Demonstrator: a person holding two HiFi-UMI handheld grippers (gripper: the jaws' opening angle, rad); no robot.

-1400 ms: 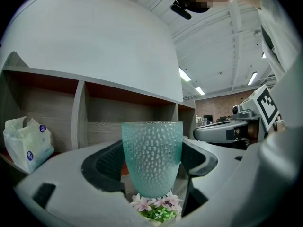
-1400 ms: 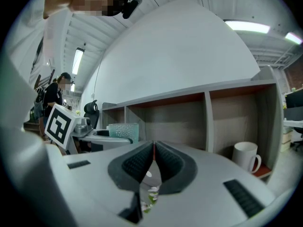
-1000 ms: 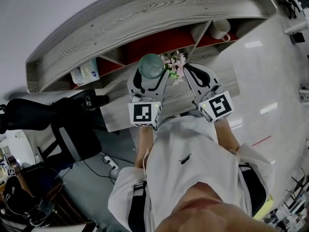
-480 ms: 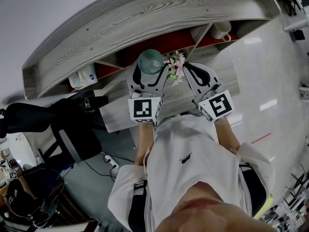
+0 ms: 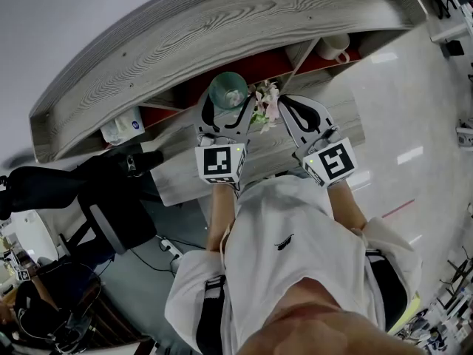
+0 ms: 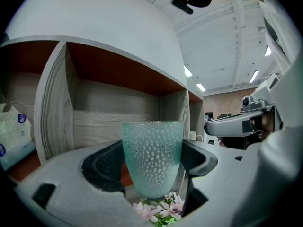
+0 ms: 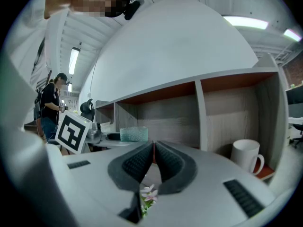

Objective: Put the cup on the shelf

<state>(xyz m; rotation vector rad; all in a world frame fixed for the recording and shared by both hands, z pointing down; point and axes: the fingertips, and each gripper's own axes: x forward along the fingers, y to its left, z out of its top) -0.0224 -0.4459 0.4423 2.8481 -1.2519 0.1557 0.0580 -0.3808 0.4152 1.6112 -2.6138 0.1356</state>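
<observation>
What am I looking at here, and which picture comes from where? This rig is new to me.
No robot: a person holds a two-jaw gripper in each hand. The head view looks down from the person's head; the other two come from cameras on the grippers. The left gripper is shut on a green dimpled cup, upright before an open shelf compartment. The right gripper is shut and empty. Pink flowers sit below; a white mug stands in a compartment further right.

Grey wood-grain shelf (image 5: pixel 222 28) rising behind desk (image 5: pixel 176 174), showing red-brown inner panels | white mug (image 5: pixel 338 46) standing upright in right compartment | tissue pack (image 5: pixel 122 128) lying in left compartment | pink flowers (image 5: pixel 267 102) sitting on desk
</observation>
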